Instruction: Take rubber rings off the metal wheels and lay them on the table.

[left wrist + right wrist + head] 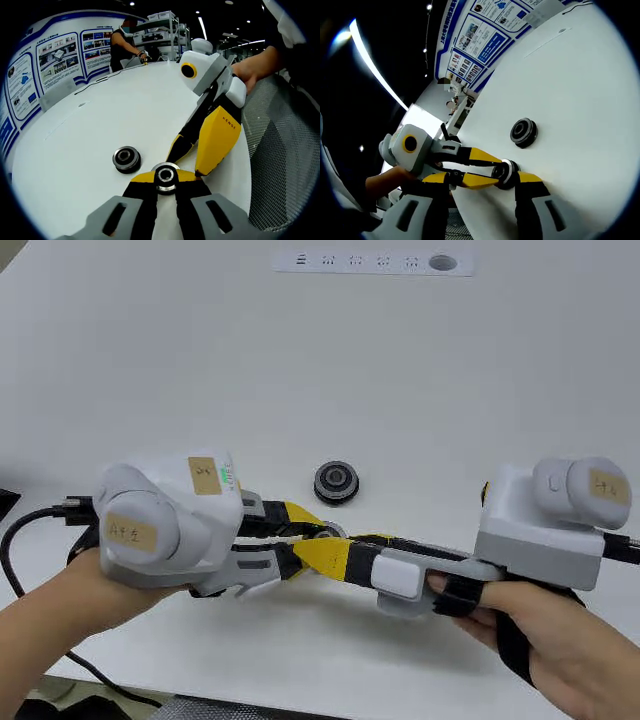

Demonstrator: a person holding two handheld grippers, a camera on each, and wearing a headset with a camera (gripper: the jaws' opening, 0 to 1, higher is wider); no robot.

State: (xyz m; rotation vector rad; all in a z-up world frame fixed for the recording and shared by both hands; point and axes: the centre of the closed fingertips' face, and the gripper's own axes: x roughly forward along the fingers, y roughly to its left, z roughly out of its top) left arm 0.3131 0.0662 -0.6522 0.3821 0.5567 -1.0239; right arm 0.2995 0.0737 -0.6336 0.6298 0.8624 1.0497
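My left gripper [166, 176] is shut on a small metal wheel [166, 179], pinching it between its yellow tips just above the white table [200, 360]. My right gripper [505, 179] reaches in from the other side. Its yellow fingertips [200, 170] close on the rim of that same wheel, where the rubber ring [507, 173] sits. In the head view the two sets of jaws cross at the middle, around the held wheel [333, 531]. A second wheel [336, 481] with a black ring lies flat on the table just beyond them; the left gripper view also shows this second wheel [126, 159].
A white power strip [372, 261] lies at the table's far edge. A black cable [20, 540] trails off the left side. The near table edge runs under my hands. A mesh chair [280, 165] stands beside the table, and a person [125, 40] stands at the far end.
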